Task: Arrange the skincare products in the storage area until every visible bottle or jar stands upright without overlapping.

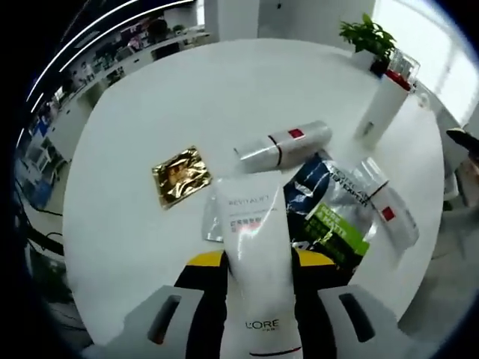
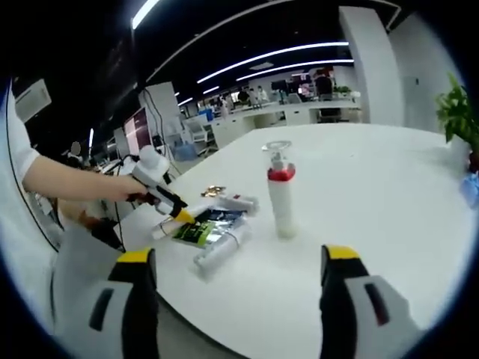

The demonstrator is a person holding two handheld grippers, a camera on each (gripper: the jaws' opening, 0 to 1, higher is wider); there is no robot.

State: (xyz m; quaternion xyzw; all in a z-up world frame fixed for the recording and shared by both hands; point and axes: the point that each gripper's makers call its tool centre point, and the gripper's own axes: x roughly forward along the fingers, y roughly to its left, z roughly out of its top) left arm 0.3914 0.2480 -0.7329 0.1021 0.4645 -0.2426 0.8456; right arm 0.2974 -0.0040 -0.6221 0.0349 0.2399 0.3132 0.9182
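The white squeeze tube with grey lettering point(image 1: 258, 262) lies flat near the round white tabletop point(image 1: 172, 90) edge, the left gripper point(image 1: 258, 314) clamped on its lower end. Beside it lie a dark foil pouch with a green label point(image 1: 329, 209), two white red-banded bottles point(image 1: 283, 143) and a gold sachet point(image 1: 180, 176); one white pump bottle point(image 2: 281, 196) stands upright. The right gripper point(image 2: 239, 299) hangs spread apart, holding nothing. Lifted by one end, the soft tube might sag or knock its neighbours. No containers hold anything here.
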